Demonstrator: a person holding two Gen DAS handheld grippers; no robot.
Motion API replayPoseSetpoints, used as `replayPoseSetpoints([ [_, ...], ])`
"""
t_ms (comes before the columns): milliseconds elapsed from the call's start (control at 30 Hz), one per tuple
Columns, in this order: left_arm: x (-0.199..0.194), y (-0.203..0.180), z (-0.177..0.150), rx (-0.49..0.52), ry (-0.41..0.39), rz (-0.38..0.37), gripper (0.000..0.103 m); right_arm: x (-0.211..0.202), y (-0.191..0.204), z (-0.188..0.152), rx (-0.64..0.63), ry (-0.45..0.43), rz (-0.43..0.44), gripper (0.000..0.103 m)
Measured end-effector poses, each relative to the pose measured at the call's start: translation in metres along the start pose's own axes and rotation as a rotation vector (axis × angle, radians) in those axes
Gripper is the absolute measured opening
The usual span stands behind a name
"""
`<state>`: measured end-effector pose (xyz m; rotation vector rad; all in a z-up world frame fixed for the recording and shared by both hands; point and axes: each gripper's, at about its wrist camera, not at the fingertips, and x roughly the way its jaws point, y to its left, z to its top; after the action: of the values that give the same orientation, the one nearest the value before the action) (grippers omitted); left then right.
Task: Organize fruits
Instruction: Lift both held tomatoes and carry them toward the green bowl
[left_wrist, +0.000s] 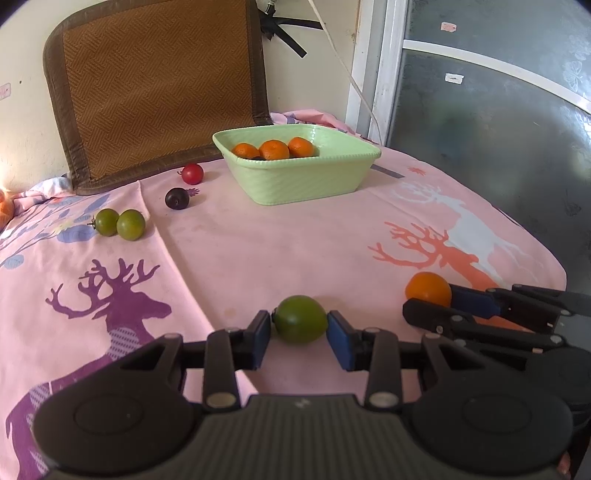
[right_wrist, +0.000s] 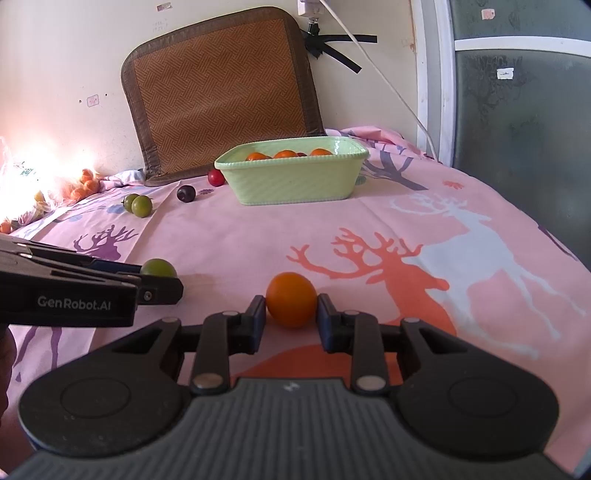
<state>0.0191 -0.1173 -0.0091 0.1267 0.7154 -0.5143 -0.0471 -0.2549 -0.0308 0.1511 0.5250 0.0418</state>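
Green fruit (left_wrist: 301, 319) clamped in left gripper (left_wrist: 299, 332), orange (right_wrist: 291, 300) clamped in right gripper (right_wrist: 291, 317), both angled downward

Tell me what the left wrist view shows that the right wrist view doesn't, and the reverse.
Only the left wrist view: the left tongs shut on a green fruit, seen head-on.

Only the right wrist view: a sunlit pile of oranges by the wall, and the right tongs shut on an orange, head-on.

Both: the green basket holding oranges, two green fruits, a dark plum, a red fruit, the woven mat.
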Motion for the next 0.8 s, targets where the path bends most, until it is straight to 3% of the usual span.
replayPoseSetpoints([
  [800, -0.0036, 0.0027, -0.006, -0.008, -0.03, -0.03, 0.044, -0.0001, 0.008, -0.0043, -0.038, -0.024, -0.024, 0.04],
])
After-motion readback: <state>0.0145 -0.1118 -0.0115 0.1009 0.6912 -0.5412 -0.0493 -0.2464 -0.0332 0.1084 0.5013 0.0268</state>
